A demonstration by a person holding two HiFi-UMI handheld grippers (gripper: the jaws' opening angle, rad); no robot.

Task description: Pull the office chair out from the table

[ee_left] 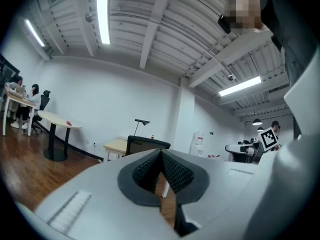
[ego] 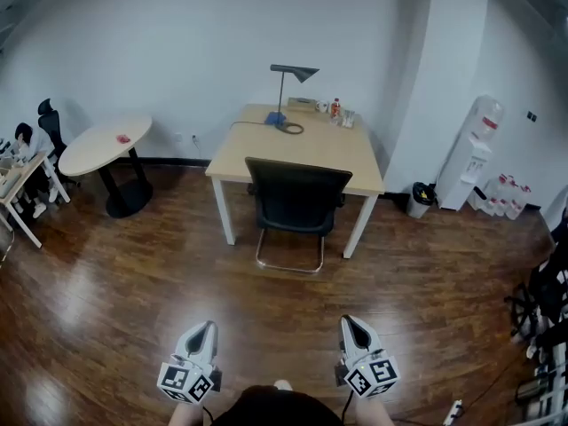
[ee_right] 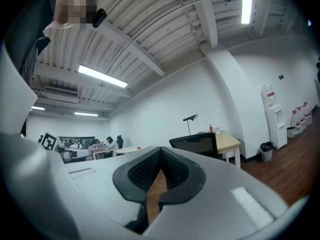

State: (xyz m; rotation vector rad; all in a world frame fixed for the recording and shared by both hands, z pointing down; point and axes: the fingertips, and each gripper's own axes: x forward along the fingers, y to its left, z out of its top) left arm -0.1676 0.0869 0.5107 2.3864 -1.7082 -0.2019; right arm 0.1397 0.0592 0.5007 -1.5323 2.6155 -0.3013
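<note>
While the office chair (ego: 295, 204) sits tucked against the worktop (ego: 257, 149), well ahead of the left tongs (ego: 207, 328) and right tongs (ego: 349, 323), both closed and empty, its sled base (ego: 289, 265) will probably drag on the floor (ego: 133, 282), so the stiff backrest (ego: 297, 180) seems the best hold.

We see only the backrest and floor rail of the office chair (ego: 297, 198); its seat lies hidden behind the backrest and under the table (ego: 266, 153). The small items (ego: 342, 114) at the table's far end are too small for us to name, as is the red thing (ego: 123, 138) on the round table (ego: 89, 149). Dark equipment (ego: 546, 327) is cut off at the right edge.
</note>
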